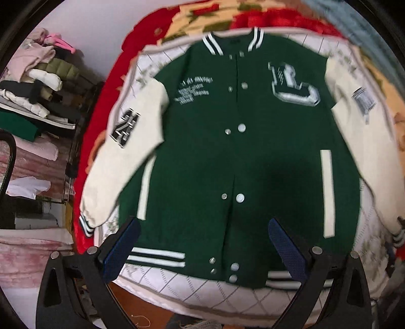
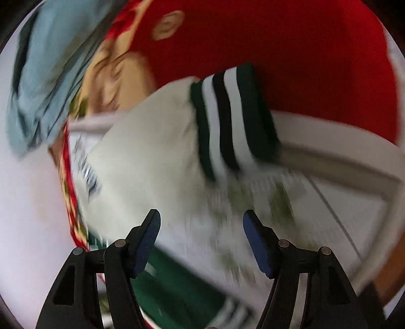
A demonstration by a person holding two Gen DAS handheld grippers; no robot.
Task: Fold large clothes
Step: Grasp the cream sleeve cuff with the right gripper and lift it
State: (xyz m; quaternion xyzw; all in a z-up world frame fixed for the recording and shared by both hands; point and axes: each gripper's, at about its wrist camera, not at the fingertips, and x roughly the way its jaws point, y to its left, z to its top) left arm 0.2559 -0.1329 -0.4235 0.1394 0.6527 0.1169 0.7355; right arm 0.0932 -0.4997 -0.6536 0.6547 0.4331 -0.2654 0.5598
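Note:
A green varsity jacket (image 1: 235, 157) with cream sleeves lies flat, front up and snapped shut, on a white quilted cloth (image 1: 192, 286). Its left sleeve (image 1: 126, 162) carries a number patch, and its right sleeve (image 1: 364, 141) runs down the right side. My left gripper (image 1: 203, 227) is open and empty, hovering over the jacket's striped hem. In the right wrist view, my right gripper (image 2: 201, 218) is open and empty above the cream sleeve (image 2: 146, 162), close to its striped green cuff (image 2: 233, 121). This view is blurred.
A red floral blanket (image 1: 268, 17) covers the bed under the quilted cloth. A rack of stacked folded clothes (image 1: 38, 83) stands at the left. A blue-grey garment (image 2: 43, 76) lies at the bed's far side. Brown floor (image 1: 141, 303) shows below the bed edge.

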